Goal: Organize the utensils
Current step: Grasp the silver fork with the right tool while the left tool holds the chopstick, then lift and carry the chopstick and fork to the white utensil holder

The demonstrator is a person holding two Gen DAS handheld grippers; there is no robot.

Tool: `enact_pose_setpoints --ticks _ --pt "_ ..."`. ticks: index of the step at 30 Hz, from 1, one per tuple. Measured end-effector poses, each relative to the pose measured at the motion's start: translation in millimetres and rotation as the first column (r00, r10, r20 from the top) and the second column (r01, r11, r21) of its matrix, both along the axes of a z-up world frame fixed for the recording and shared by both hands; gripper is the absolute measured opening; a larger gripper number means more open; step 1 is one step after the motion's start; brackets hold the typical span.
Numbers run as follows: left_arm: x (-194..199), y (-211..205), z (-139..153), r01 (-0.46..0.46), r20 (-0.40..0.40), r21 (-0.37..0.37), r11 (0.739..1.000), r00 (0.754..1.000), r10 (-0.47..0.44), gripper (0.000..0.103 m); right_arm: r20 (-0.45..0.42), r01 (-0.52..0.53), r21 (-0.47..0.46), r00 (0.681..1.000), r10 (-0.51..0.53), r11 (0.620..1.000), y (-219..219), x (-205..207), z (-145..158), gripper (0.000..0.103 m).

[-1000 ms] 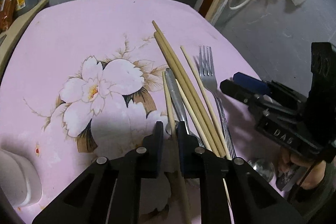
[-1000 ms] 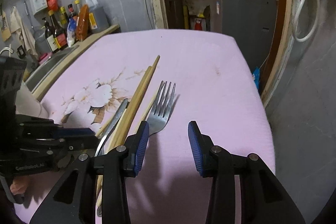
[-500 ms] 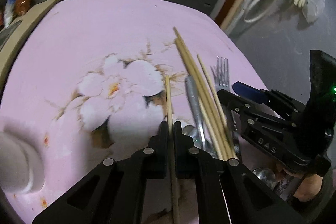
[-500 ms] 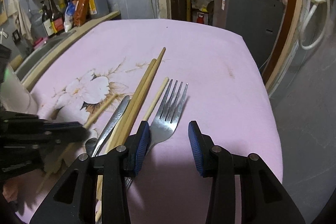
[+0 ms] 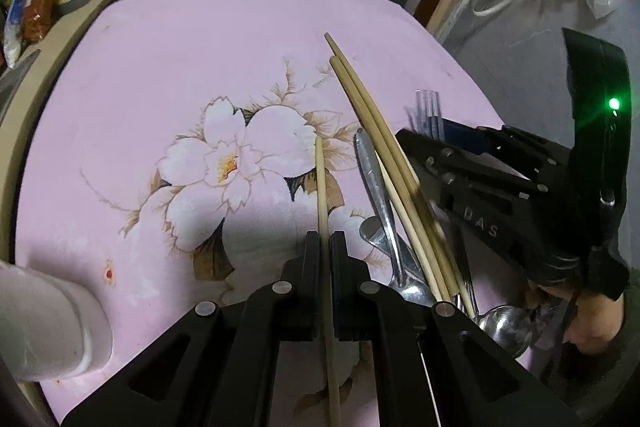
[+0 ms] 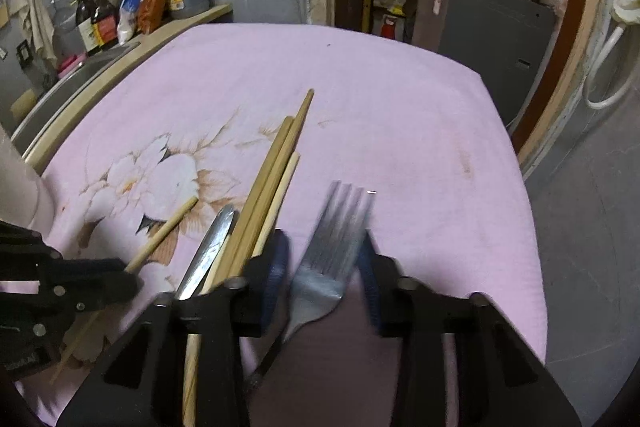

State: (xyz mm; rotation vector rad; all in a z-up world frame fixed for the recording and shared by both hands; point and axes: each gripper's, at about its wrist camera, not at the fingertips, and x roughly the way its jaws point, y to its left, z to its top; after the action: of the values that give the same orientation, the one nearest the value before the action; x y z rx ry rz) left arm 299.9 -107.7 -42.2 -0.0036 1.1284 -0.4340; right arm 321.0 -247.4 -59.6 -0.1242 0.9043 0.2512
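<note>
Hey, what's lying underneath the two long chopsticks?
Under the two long chopsticks lie a thinner chopstick and a knife. Nearer, spoon bowls show; the handles under the pile are hidden.

The left gripper [image 5: 325, 241], open around a pale chopstick [image 5: 321, 187] a second ago, has clamped it and swung it clear of the utensil pile, toward the printed flower [image 5: 224, 163]. The right gripper [image 6: 322, 259] has moved over the fork [image 6: 332, 247], jaws closing astride its head.
</note>
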Motion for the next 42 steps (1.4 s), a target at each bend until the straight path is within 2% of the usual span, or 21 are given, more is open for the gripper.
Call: enact_pose_setpoints --ticks 2,4,7,14,22,26,30,36,39,42 --pt "4.0 0.0 -0.8 0.003 -0.018 -0.019 1.0 1.0 -0.003 0.004 0.012 0.005 0.009 1.0 -0.005 1.0 -1.0 -2.1 0.7 0.019" --pt "2.2 0.3 -1.2 0.005 -0.009 -0.028 1.0 1.0 -0.005 0.004 0.032 0.0 0.015 0.999 -0.001 1.0 -0.3 -5.6 3.3 0.005" --pt "-3.4 4.3 -0.9 -0.006 0.012 -0.049 0.999 1.0 0.007 0.003 0.06 -0.002 0.021 0.998 0.0 1.0 -0.9 -11.2 5.9 0.003" --pt "-20.0 15.8 1.3 -0.029 0.033 -0.074 0.997 0.999 0.031 0.002 0.059 -0.009 0.059 0.998 0.005 0.998 -1.9 -18.1 5.6 0.003" --pt "-9.8 -2.9 -1.1 0.036 0.017 0.005 0.999 0.999 -0.036 0.003 -0.004 -0.045 0.016 0.999 0.045 0.999 9.9 -10.7 0.3 0.007" --pt "-3.9 -8.2 -3.4 0.049 0.003 0.009 0.999 0.999 -0.049 0.003 -0.037 -0.049 0.067 0.998 0.052 0.997 -0.3 -6.0 -0.4 0.007" --pt "-4.6 -0.3 -3.9 0.02 0.003 -0.039 0.999 1.0 -0.02 0.002 -0.048 -0.026 0.149 0.998 0.033 0.989 -12.2 -4.9 -0.6 0.004" --pt "-29.0 12.7 9.1 -0.014 0.147 -0.104 0.994 0.989 0.03 0.002 0.083 0.009 0.236 0.996 -0.029 0.972 -27.1 -33.6 18.1 0.003" --pt "-47.0 18.8 23.5 -0.015 0.257 -0.154 0.988 0.965 0.055 0.002 0.2 0.002 0.232 0.978 -0.049 0.973 -25.6 -60.0 34.9 0.003" --pt "-63.4 28.8 37.8 -0.039 0.364 -0.213 0.976 0.924 0.116 0.002 0.326 -0.023 0.198 0.945 -0.044 0.98 -16.7 -86.7 48.4 0.003"
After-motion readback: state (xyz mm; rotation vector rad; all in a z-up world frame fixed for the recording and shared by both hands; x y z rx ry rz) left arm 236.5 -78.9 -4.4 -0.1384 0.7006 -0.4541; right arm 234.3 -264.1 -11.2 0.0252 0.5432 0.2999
